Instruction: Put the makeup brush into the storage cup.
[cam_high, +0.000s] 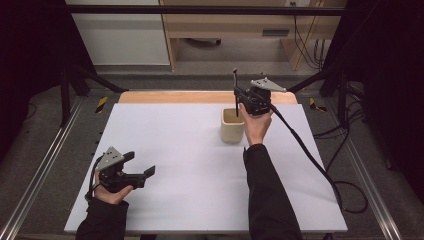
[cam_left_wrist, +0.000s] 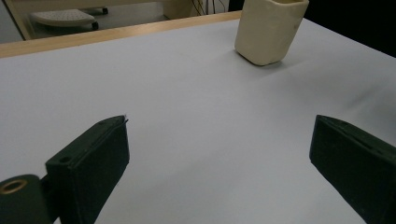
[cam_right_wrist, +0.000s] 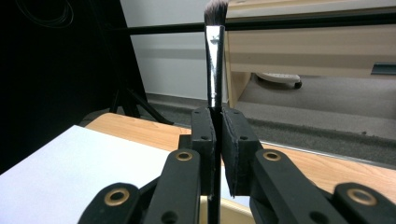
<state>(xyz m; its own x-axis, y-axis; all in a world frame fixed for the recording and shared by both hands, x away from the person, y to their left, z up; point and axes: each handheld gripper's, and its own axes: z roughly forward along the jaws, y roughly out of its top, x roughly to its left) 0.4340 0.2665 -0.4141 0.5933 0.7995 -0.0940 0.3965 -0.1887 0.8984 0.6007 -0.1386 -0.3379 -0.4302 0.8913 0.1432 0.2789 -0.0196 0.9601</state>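
1. A brush (cam_right_wrist: 215, 51) is gripped upright by the right tool (cam_high: 239, 97), its jaws clenched on the handle, bristles up; the lower end of the handle is seen over the cup (cam_high: 232, 126) in the high view.
2. The cup stands on the far right part of the tabletop (cam_high: 190, 165), directly under the right tool.
3. The step in hand is judged to be the standing of the brush in the cup; whether the handle has reached the bottom cannot be told.
4. Next, a straight descent is called for, then the jaws are to be released once the handle rests inside.
5. The left tool (cam_high: 142, 175) is held near the left edge, jaws spread wide and holding nothing, well apart from the cup.
6. Nothing lies between the brush and the cup; only the cup's rim could be caught by a tilted handle.
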